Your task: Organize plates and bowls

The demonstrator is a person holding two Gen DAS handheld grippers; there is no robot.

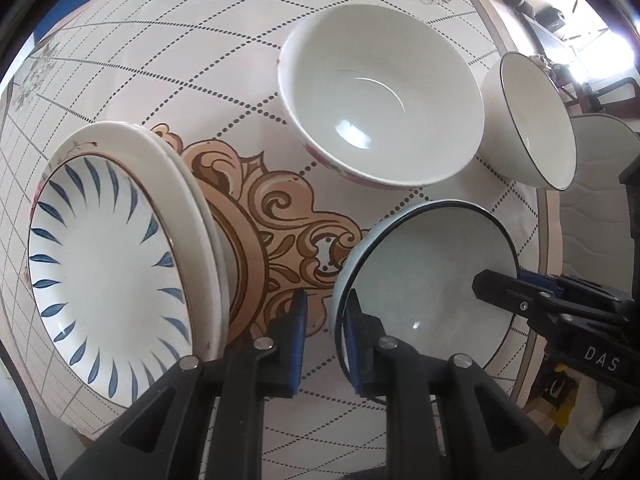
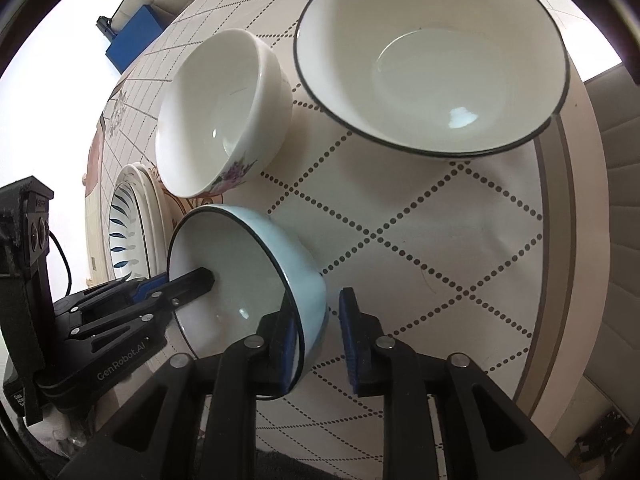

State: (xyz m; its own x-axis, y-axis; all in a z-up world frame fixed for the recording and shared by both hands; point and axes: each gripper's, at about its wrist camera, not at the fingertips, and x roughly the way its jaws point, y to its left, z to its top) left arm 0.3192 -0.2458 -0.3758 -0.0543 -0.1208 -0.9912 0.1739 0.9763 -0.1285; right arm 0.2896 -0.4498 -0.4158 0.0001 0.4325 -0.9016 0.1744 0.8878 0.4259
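A light blue bowl (image 1: 432,280) (image 2: 240,264) with a dark rim rests on the tablecloth near the table's edge. My left gripper (image 1: 325,340) straddles its rim, one pad inside and one outside, with a gap showing beside the outer wall: open. My right gripper (image 2: 316,340) straddles the opposite rim, jaws apart and the outer pad clear of the wall: open. One of its fingers (image 1: 496,286) shows inside the bowl. A white floral bowl (image 1: 380,92) (image 2: 216,112) and a dark-rimmed white bowl (image 1: 532,120) (image 2: 432,60) stand beyond. Stacked plates (image 1: 108,256) (image 2: 128,220), the top one leaf-patterned, lie beside them.
The round table carries a patterned cloth, its edge (image 1: 548,216) (image 2: 560,200) close to the blue bowl. A padded chair (image 2: 616,160) stands just past that edge. A blue box (image 2: 136,36) sits off the far side. A gloved hand (image 1: 588,432) holds the right gripper.
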